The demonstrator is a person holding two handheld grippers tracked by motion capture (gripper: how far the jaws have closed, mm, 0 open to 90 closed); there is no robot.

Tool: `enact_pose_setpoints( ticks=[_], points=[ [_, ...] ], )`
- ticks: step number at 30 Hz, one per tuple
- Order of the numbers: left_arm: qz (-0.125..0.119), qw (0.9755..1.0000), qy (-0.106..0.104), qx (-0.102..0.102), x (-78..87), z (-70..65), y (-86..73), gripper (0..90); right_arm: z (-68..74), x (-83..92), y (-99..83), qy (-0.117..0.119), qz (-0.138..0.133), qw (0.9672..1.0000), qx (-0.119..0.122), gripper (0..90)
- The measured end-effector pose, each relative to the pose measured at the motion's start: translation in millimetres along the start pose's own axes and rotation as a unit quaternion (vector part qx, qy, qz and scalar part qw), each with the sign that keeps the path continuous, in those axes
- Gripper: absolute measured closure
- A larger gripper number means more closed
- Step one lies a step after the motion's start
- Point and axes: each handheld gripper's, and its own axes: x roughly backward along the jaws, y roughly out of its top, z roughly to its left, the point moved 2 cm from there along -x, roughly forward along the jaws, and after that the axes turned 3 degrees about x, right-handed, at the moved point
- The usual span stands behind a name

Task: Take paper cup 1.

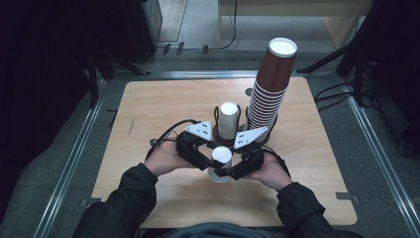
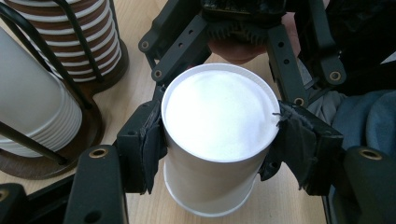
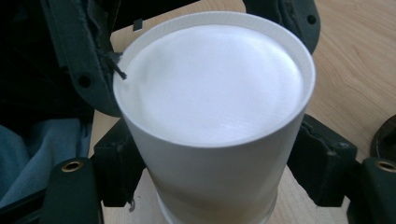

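A lab-style recording space: a bare wooden counter (image 1: 158, 106) stands alone inside metal floor rails (image 1: 74, 158) on grey carpet (image 1: 386, 163), with black stand legs (image 1: 332, 57) and loose cables (image 1: 329, 94) on the floor around it in a dim room.

left tongs (image 1: 210, 163): closed, pads gripping | right tongs (image 1: 233, 168): closed, pads gripping | tips facing each other
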Motion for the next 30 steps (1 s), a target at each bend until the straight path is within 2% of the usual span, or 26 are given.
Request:
enact_pose_setpoints(
  ticks=[10, 13, 16, 18, 22, 26, 30],
  points=[
    [0.004, 0.9997, -0.01, 0.021, -0.4, 3.5, -1.9, 34.6, 2.3, -0.3, 0.2, -0.004, 0.007, 0.9999, 0.008, 29.1],
    [-0.007, 0.9995, -0.004, 0.032, -0.8, 4.8, -3.3, 27.7, 2.6, -0.2, 0.2, -0.005, 0.008, 0.9999, 0.009, 29.3],
    [-0.003, 0.9995, 0.003, 0.031, -1.1, 6.1, -3.9, 20.2, 1.9, -0.4, 0.4, -0.008, 0.005, 0.9998, 0.017, 29.4],
    [-0.003, 0.9993, 0.004, 0.036, -1.1, 6.3, -4.1, 16.3, 2.2, -0.2, 0.1, -0.008, 0.008, 0.9999, 0.012, 29.5],
    [-0.014, 0.9983, 0.002, 0.056, 3.0, 8.5, -5.9, 14.3, 1.0, 0.7, -1.0, -0.015, 0.013, 0.9997, 0.011, 29.4],
    [-0.018, 0.998, 0.005, 0.06, 10.2, 11.8, -11.2, 13.6, -0.9, 1.7, -1.7, -0.018, 0.01, 0.9997, 0.015, 29.4],
    [-0.018, 0.9969, 0.007, 0.076, 15.7, 14.4, -19.3, 13.5, -4.3, 4.1, -2.9, -0.026, 0.007, 0.9995, 0.016, 29.4]
  ],
)
